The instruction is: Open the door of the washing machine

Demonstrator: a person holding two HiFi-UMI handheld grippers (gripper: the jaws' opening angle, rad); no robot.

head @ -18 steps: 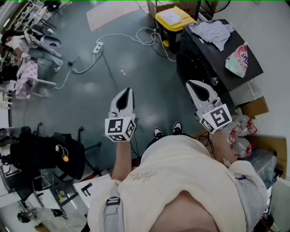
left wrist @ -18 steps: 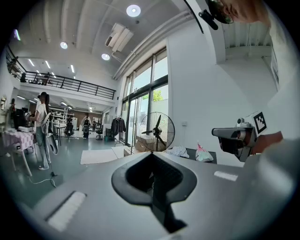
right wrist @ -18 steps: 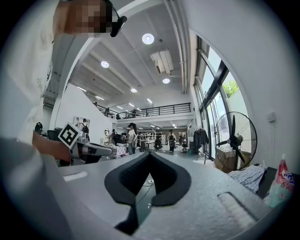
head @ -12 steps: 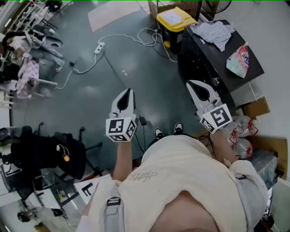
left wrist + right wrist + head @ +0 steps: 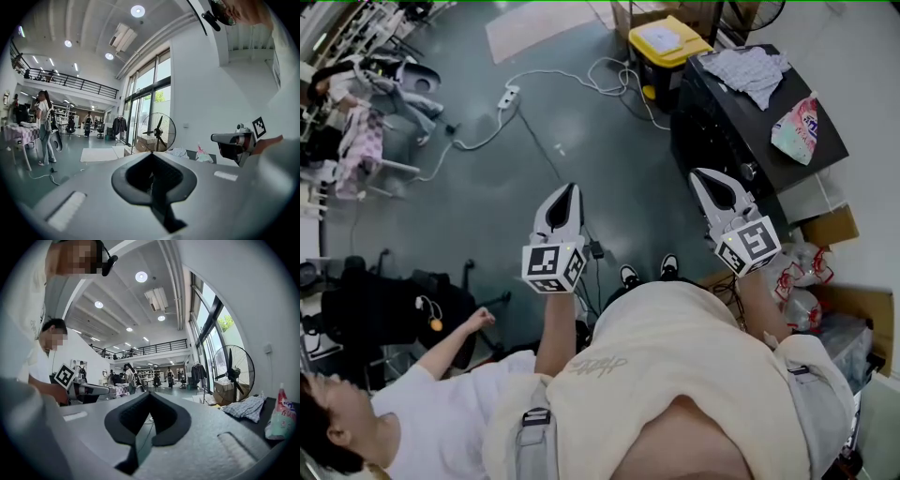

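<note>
Both grippers were held out level, side by side over the grey-green floor (image 5: 487,187), neither touching anything. Left gripper (image 5: 568,188): jaws together, nothing between them; its own view (image 5: 151,154) looked down an open hall towards a black standing fan (image 5: 158,132) by tall windows. Right gripper (image 5: 702,174): jaws also closed on nothing (image 5: 149,394), with only a thin slit of floor showing behind the tips. The dark boxy washing machine (image 5: 722,127) stood just ahead and to the right of the right gripper, apart from it; its door could not be made out in any view. On the machine's flat top lay a crumpled checked cloth (image 5: 748,68) and, nearer the person, a pink-and-white plastic bag (image 5: 796,127); both also showed at the right edge of the right gripper view (image 5: 247,408) (image 5: 280,414). Beyond the machine sat a black crate with a yellow lid (image 5: 661,42). A white power strip with trailing cable (image 5: 508,97) lay on the floor farther off to the left. A second person in a white shirt (image 5: 422,412) was at lower left.
</note>
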